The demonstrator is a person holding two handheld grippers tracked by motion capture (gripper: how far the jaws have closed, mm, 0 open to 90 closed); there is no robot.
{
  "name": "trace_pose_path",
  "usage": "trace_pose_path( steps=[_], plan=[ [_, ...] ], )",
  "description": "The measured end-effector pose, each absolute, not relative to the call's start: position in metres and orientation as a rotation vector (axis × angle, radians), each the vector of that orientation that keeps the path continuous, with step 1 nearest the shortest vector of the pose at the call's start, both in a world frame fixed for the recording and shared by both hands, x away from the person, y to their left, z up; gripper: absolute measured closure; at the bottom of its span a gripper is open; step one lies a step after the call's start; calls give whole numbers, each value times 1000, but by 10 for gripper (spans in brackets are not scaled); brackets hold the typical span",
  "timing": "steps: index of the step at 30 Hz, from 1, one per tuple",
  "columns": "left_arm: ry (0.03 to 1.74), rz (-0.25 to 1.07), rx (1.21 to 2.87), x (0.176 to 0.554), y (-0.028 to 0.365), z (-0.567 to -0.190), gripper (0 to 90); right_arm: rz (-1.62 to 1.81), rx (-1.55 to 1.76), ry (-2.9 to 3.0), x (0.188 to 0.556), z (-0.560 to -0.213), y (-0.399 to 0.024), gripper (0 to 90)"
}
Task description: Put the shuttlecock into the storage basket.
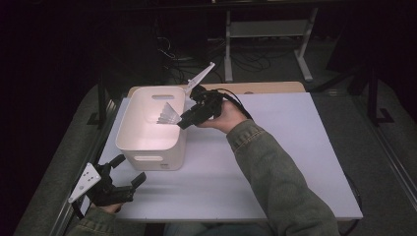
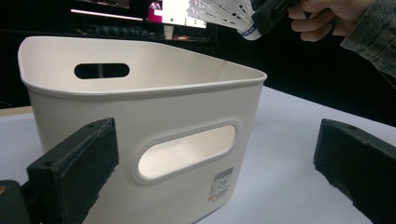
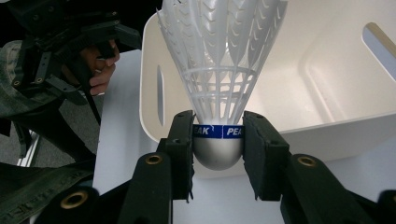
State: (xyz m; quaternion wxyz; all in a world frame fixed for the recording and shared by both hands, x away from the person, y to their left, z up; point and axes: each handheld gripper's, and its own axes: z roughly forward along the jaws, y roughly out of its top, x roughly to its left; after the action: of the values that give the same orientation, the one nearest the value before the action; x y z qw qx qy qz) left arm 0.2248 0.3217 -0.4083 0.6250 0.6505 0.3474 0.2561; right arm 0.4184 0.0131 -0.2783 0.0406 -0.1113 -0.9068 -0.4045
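Right tool (image 3: 218,154) is clamped on the shuttlecock (image 3: 219,70) by its cork, skirt pointing out over the bin (image 1: 152,129), so the drop spot is just ahead and below. The blue band reads "PEAK" twice. Left tool (image 1: 129,169) sits slack and empty on the table (image 1: 295,147) by the bin's near corner.
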Motion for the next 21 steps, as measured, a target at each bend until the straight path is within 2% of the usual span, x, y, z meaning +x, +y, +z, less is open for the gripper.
trace_pose_path(
  steps=[21],
  plan=[
    [798, 582, 1490, 224, 322, -408, 0, -1243, -282, -2748, 418, -285, 41, 639]
  ],
)
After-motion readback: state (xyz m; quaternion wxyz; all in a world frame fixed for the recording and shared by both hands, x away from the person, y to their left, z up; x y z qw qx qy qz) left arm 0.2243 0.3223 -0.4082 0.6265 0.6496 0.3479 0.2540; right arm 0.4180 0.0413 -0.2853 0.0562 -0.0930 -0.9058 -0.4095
